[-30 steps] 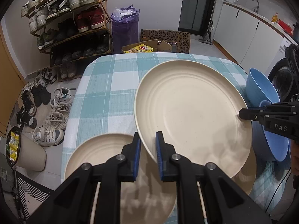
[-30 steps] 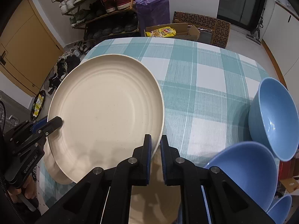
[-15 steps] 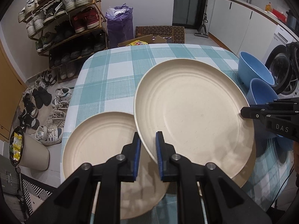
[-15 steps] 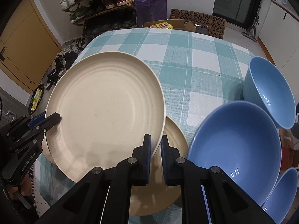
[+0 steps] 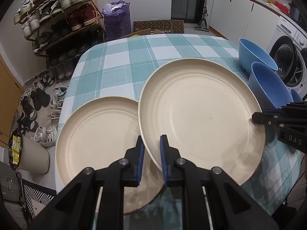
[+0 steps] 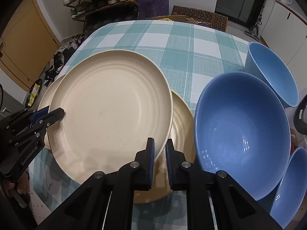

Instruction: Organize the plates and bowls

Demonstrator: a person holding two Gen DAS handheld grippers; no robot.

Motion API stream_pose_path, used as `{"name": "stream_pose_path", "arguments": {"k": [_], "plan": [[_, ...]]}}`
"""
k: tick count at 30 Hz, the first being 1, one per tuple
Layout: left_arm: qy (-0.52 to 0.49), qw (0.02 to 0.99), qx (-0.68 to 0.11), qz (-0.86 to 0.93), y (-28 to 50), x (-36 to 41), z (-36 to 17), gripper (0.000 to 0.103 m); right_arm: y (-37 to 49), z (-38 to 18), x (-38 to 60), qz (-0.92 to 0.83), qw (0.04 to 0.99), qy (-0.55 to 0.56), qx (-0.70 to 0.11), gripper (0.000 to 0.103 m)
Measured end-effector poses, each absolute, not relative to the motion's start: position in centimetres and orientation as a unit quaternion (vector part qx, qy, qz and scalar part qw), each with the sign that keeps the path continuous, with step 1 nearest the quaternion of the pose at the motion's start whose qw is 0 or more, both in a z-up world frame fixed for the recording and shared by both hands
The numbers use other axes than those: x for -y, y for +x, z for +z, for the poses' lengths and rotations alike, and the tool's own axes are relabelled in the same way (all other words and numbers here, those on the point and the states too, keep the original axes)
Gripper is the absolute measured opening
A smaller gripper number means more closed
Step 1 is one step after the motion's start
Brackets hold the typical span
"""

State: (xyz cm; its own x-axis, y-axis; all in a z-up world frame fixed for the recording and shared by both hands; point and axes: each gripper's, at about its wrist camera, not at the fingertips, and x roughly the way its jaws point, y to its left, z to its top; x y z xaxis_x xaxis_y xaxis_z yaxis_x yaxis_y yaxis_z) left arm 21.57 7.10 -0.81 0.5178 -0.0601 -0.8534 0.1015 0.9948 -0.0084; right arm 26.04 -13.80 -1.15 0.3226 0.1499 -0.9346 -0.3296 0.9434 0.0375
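Observation:
Both grippers hold one large cream plate [image 5: 201, 118], also in the right wrist view [image 6: 111, 111], above the checked table. My left gripper [image 5: 151, 145] is shut on its left rim. My right gripper [image 6: 159, 143] is shut on its right rim. A second cream plate [image 5: 96, 138] lies on the table at the left. A third cream plate [image 6: 182, 122] lies under the held one on the right. A large blue bowl [image 6: 241, 130] stands right of the plates, another blue bowl [image 6: 272, 72] behind it and a third [image 6: 289, 187] at the near right.
The table has a teal and white checked cloth [image 5: 145, 61]. A shoe rack [image 5: 63, 19], loose shoes and a bin [image 5: 32, 153] stand on the floor at the left. A washing machine [image 5: 287, 65] and white cabinets are at the right.
Both grippers have drawn back and up with the plate between them. The plates lying on the table and the blue bowls show more fully now.

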Motion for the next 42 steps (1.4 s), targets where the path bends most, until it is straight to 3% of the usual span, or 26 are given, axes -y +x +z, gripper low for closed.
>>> {"name": "stream_pose_path", "arguments": {"k": [39,42], "plan": [[0.057,0.857,-0.508,-0.072,21.9,-3.5,-3.2,0.016,23.7,-3.3,17.0,0.114,0.811,-0.078,-0.569,0.013],[0.058,0.856,-0.51,-0.071,21.8,-3.6,-3.4,0.017,23.4,-3.0,16.8,0.116,0.815,-0.085,-0.561,0.02]]}}
